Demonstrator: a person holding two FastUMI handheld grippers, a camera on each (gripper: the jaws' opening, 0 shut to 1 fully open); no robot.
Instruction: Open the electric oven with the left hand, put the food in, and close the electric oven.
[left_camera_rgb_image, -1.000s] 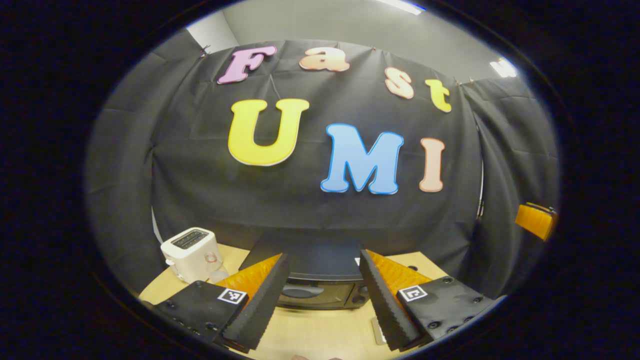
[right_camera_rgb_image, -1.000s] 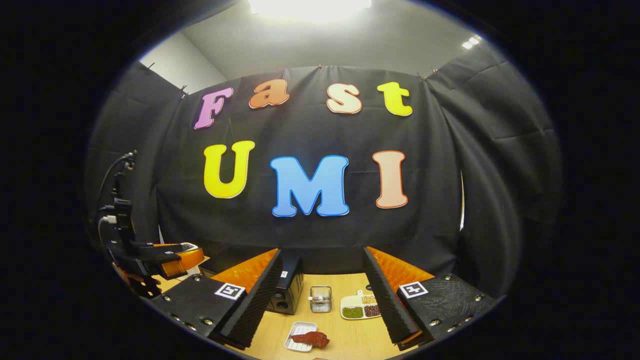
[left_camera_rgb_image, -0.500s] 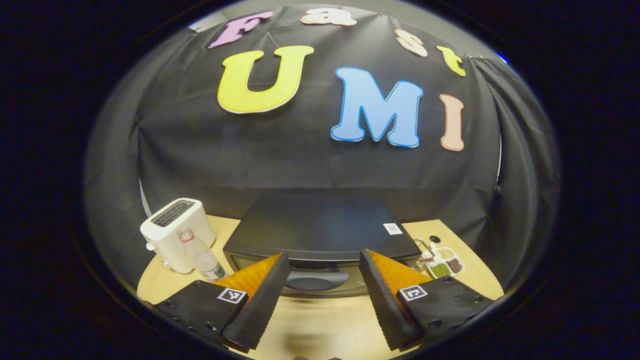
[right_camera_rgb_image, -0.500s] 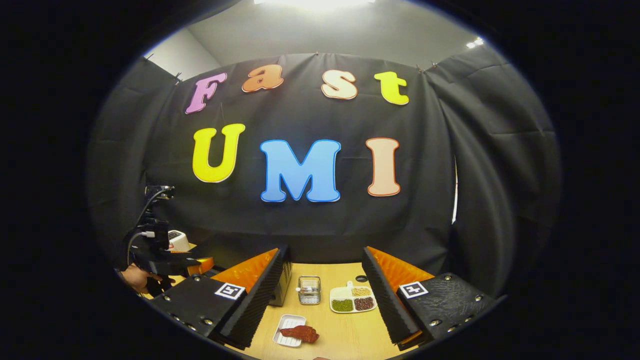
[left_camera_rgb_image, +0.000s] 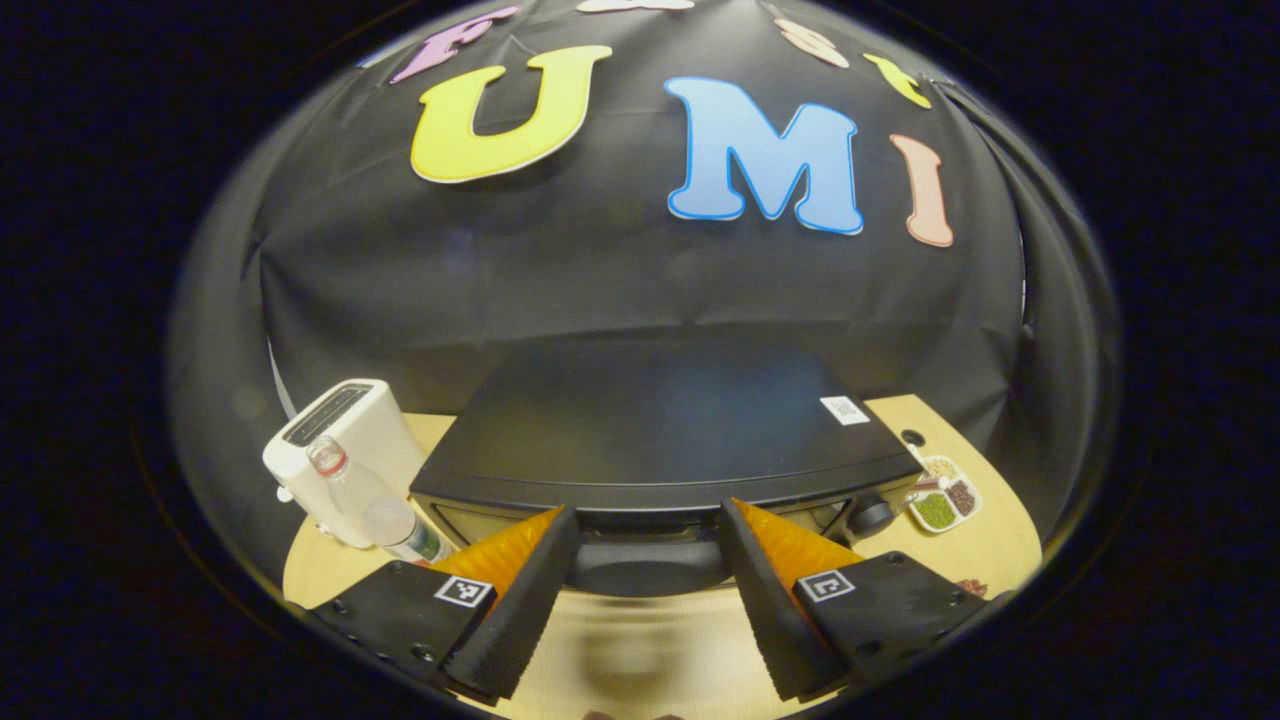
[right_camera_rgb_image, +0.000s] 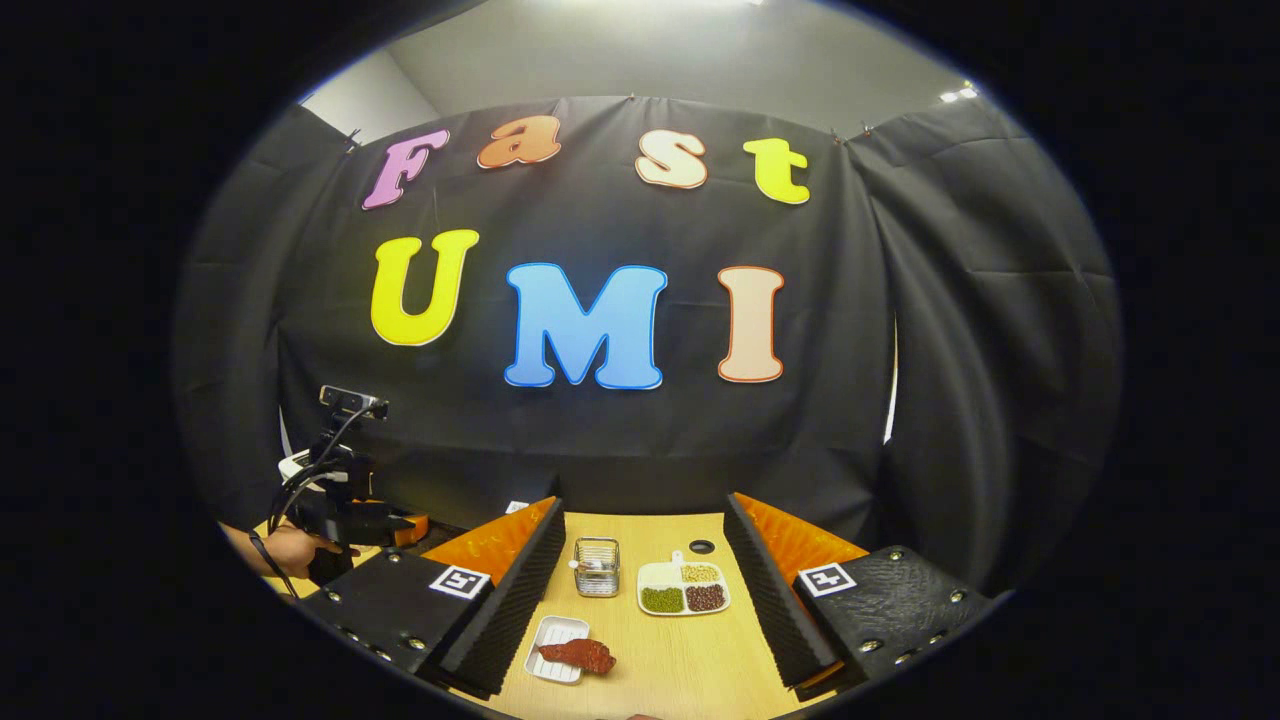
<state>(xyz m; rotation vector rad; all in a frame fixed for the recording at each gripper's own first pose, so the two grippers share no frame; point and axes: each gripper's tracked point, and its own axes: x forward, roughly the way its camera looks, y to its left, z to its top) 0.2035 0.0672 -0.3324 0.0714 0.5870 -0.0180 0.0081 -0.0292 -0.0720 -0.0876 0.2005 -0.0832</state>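
Closer now, the left hand-held gripper (left_camera_rgb_image: 648, 590) — fingers wide — frames the electric oven (left_camera_rgb_image: 660, 440) door handle (left_camera_rgb_image: 645, 570).

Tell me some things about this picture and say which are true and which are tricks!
1. The oven door is shut. True.
2. The left gripper has its jaws clamped on the oven handle. False: the jaws are open, with the handle just ahead between them.
3. A white toaster stands beside the oven, with a bottle in front of it. True.
4. The red food is inside the oven. False: it lies on a small white tray on the table.
5. The right gripper holds the food. False: it is open above the table.
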